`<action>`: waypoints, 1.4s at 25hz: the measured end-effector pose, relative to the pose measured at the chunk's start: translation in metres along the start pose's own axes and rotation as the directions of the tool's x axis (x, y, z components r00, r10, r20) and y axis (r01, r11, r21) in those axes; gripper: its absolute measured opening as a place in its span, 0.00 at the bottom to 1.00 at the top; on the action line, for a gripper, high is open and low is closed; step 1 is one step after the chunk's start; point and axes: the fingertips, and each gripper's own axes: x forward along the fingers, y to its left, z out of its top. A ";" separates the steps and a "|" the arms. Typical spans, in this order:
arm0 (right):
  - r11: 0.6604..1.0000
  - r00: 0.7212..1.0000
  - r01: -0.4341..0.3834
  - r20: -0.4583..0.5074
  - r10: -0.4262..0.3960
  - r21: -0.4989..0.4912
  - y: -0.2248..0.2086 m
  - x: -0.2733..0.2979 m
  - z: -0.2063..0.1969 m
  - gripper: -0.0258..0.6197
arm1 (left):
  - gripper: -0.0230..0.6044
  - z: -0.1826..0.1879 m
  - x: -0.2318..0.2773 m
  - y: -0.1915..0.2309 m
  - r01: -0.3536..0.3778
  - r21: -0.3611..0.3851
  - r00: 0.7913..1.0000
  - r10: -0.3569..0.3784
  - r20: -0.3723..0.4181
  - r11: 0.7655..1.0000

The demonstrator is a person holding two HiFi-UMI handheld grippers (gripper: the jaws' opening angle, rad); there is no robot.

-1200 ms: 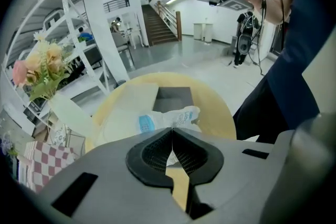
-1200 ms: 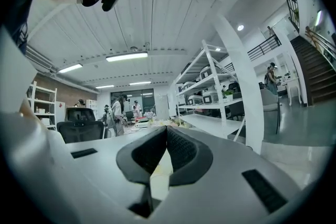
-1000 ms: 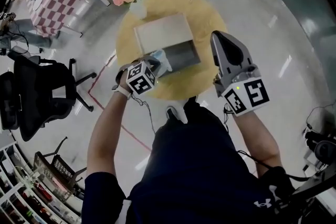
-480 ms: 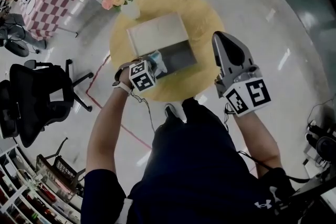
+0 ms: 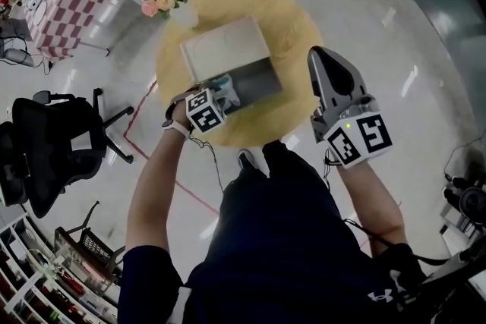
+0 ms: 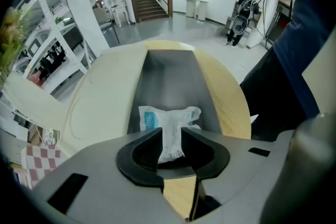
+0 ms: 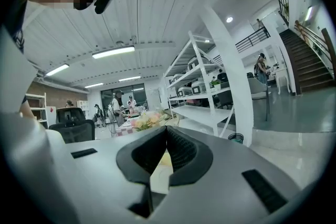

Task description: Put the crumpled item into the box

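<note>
While the left gripper (image 6: pixel 171 136) hangs over the box (image 6: pixel 168 78): we have it pointing steeply down into the grey inside, near the end closest to us. Its jaws have just been opening and now stand apart.
Crumpled item (image 6: pixel 169 122): white with a blue patch, it sits between the parted jaws, its wider part spread over the box floor beyond them. Whether it has dropped clear or clings to a pad we cannot quite tell.
Box: open on the round table (image 5: pixel 292 26), its pale lid (image 6: pixel 100 113) folded back to one side, so nothing blocks the opening.
Right gripper (image 7: pixel 167 132): clenched on nothing, held about level and well apart from the box. We judge it has no part in this step.
Step in hand: the release, as we read it.
How to do it well: we would keep the jaws wide and pause so the item falls by itself. Then we would lift straight up, not sideways, so no fold snags on a pad and drags over the wall.
Check: we want the whole item inside the walls before drawing away. If a corner sticks, a small shake above the box should free it.
</note>
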 end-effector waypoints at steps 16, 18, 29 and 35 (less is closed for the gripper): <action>0.998 0.998 -0.053 0.040 0.054 -0.039 0.041 0.002 0.022 0.06 | 0.23 0.068 -0.175 0.044 -0.182 -0.405 0.797 0.376 0.473 0.896; 0.996 0.996 -0.067 0.050 0.070 -0.052 0.050 0.003 0.029 0.06 | 0.22 0.074 -0.197 0.044 -0.182 -0.432 0.757 0.406 0.512 0.883; 0.987 0.986 -0.121 0.098 0.131 -0.101 0.091 -0.012 0.060 0.06 | 0.11 0.114 -0.326 0.008 -0.159 -0.545 0.478 0.547 0.687 0.823; 0.983 0.979 -0.149 0.124 0.162 -0.105 0.102 -0.006 0.061 0.06 | 0.07 0.112 -0.357 0.000 -0.167 -0.601 0.368 0.615 0.697 0.781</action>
